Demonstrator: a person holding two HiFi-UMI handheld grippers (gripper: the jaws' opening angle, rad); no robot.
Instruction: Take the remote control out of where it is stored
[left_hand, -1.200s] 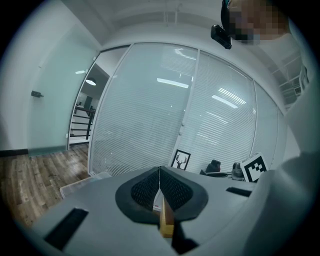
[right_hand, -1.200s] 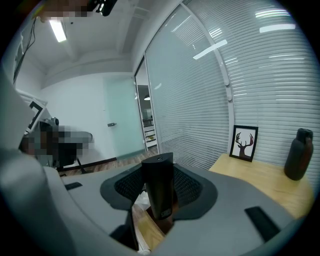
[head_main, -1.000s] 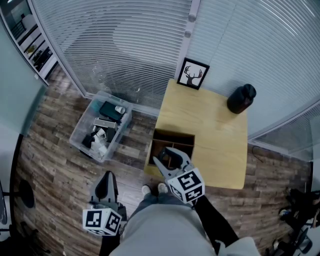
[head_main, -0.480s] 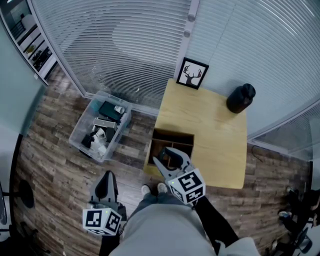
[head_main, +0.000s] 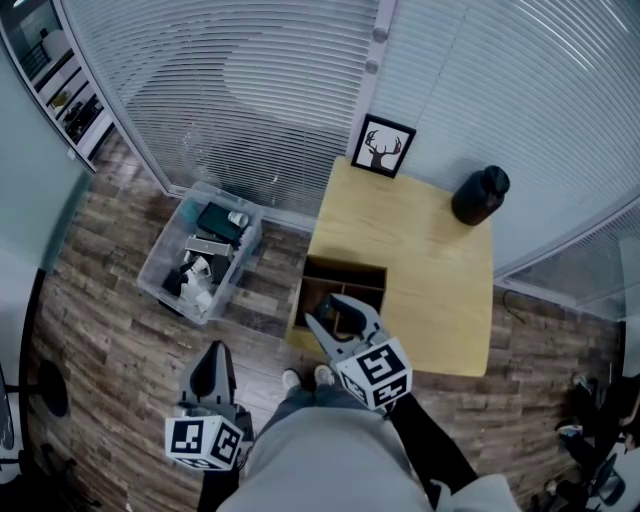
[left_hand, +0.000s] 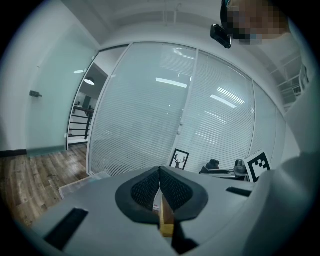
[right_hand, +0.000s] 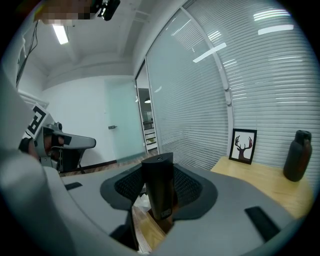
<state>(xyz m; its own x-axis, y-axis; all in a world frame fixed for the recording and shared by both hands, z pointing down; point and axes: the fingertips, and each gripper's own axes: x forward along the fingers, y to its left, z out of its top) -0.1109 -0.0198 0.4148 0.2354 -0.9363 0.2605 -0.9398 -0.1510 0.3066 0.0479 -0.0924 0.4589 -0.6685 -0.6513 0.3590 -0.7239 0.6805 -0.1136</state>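
- Remote control: slim, dark, near-black bar; rounded top end with a small dot on it; small pale label near the lower end.
- State: clamped between the ridged black pads of the right gripper, one pad on each long side; clear of any surface.
- Pose: roughly upright, leaning slightly; top end standing above the pads, lower end hanging below them.
- Location: above the near left part of the table, over the near edge of the storage compartment.
- Storage compartment: rectangular dark-brown recess sunk in the pale wooden top; open; contents not discernible.
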